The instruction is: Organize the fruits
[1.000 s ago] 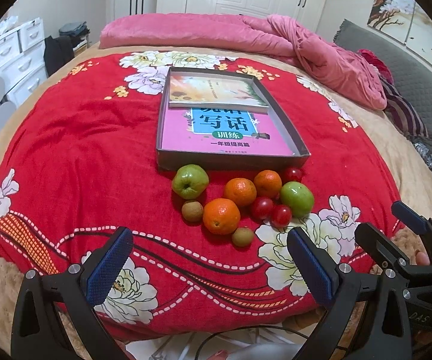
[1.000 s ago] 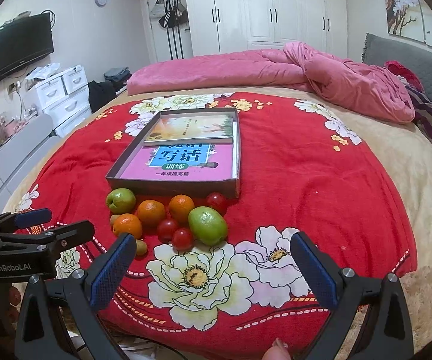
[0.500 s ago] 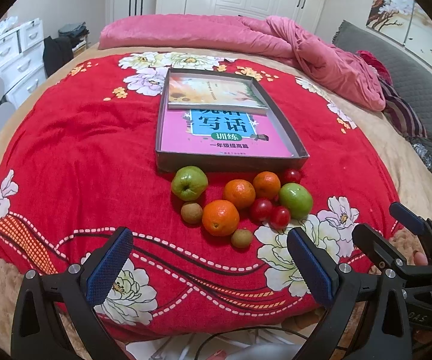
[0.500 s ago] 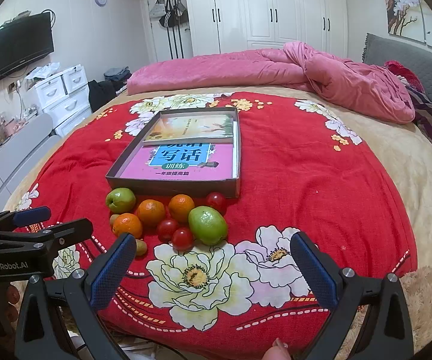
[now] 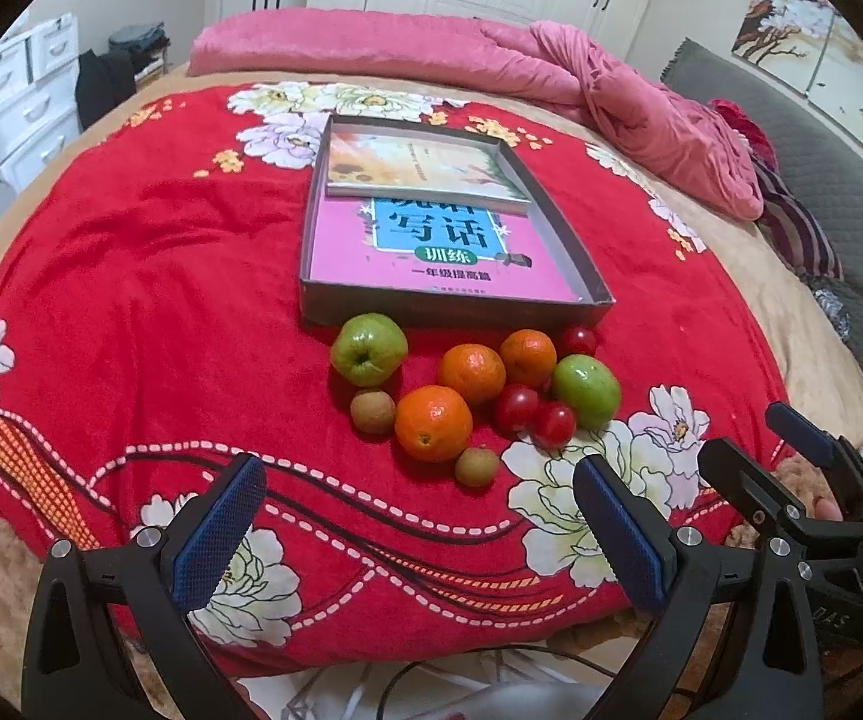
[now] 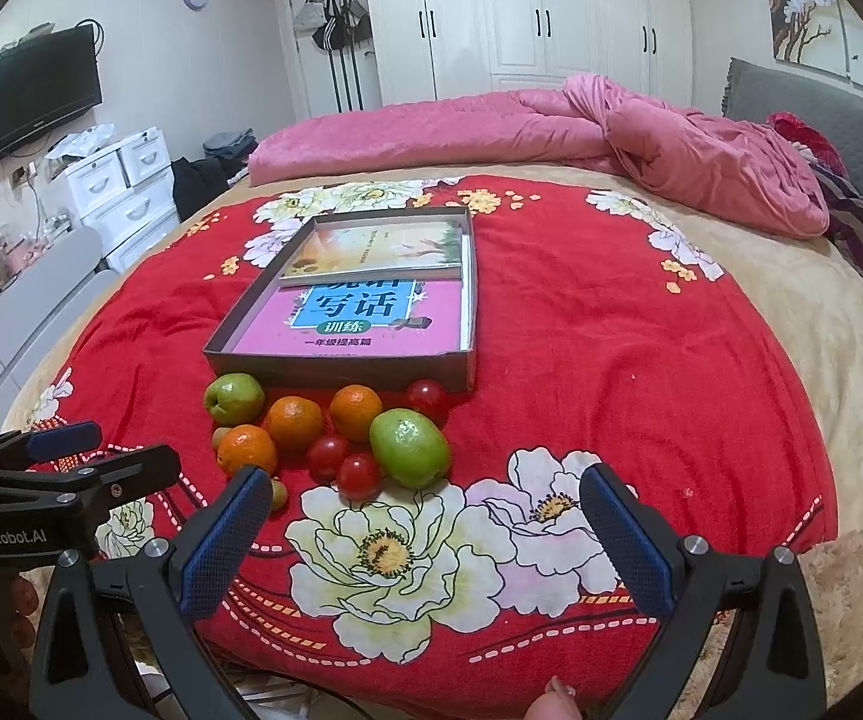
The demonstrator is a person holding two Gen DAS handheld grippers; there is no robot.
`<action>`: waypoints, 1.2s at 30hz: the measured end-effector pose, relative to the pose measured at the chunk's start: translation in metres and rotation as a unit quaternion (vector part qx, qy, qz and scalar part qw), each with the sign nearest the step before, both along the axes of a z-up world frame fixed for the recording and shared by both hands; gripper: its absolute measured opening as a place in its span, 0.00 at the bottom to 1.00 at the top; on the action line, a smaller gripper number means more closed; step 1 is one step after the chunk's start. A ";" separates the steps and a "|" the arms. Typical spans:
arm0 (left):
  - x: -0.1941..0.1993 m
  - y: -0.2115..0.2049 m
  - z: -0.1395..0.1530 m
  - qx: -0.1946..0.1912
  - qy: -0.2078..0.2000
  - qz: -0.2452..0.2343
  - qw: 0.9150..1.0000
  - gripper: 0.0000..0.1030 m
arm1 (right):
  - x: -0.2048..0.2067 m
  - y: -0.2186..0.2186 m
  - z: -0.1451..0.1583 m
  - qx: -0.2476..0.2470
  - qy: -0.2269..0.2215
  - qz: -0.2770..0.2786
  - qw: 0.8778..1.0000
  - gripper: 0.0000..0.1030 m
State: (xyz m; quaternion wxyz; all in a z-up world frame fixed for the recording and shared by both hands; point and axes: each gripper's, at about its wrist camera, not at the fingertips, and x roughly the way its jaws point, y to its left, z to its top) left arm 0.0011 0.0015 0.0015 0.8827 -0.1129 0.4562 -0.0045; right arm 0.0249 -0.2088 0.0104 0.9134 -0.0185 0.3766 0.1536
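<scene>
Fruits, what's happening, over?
Both hand-held grippers, left and right, open, empty. Fruits on blanket before box. Nothing blocking.

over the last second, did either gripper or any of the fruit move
Almost nothing changed. The left wrist view slid slightly, so the left gripper drifted a touch; the right gripper held steady. Both stayed open and empty, nothing grasped or released. The green apples, oranges and cherry tomatoes lie where they were on the red blanket, in front of the box with its books.
</scene>
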 end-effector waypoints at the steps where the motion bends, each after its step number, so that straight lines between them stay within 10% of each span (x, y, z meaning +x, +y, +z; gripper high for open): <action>1: 0.001 0.001 -0.001 0.000 0.003 0.000 1.000 0.99 | 0.001 0.000 -0.001 0.000 0.002 0.001 1.000 1.00; 25: 0.022 -0.022 -0.044 -0.046 0.089 -0.059 0.993 0.94 | 0.048 -0.005 -0.032 -0.015 0.077 0.007 0.997 1.00; 29: 0.030 -0.026 -0.050 -0.052 0.101 -0.067 0.991 0.65 | 0.059 0.005 -0.041 -0.061 0.079 0.036 0.994 1.00; 36: 0.042 -0.032 -0.058 -0.056 0.110 -0.070 0.990 0.60 | 0.084 0.006 -0.057 -0.051 0.121 0.072 0.989 1.00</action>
